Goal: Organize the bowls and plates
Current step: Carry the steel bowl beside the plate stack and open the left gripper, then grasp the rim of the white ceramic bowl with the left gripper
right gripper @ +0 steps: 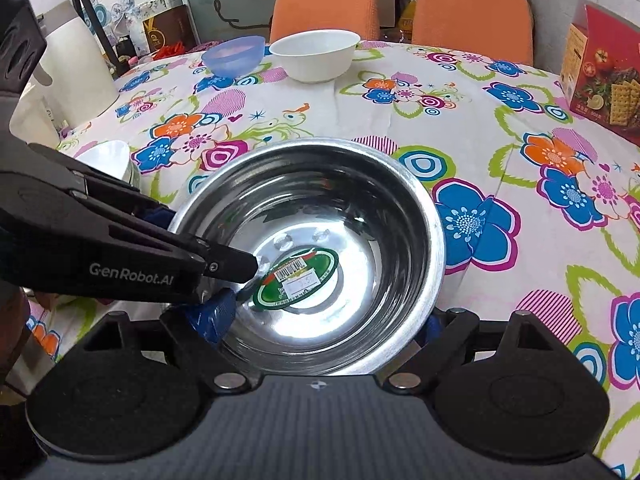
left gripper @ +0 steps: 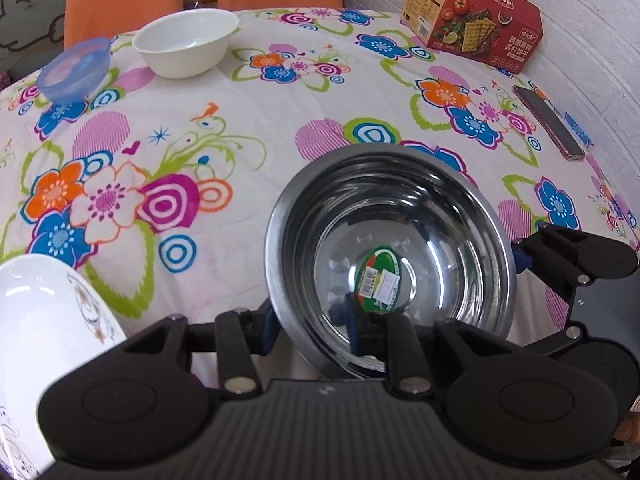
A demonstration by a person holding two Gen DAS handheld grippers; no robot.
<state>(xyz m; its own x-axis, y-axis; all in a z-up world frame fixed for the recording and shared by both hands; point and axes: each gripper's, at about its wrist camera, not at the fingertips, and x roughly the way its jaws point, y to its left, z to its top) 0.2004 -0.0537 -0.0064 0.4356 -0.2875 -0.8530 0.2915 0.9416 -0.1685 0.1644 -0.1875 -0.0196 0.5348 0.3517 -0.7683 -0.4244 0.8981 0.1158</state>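
Two grippers are at one metal bowl on the flowery table. Left gripper pinches the bowl's rim, one finger inside, one outside. Right gripper has the bowl between its wide-apart fingers; tips are hidden, can't tell if they touch. Bowl holds only a green sticker. White bowl & blue bowl sit far back, both look empty. White plate is cut off at the left edge.

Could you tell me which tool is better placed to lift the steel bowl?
Probably the left tool: it pinches the steel bowl wall, one finger inside; the right tool straddles it, grip unclear.
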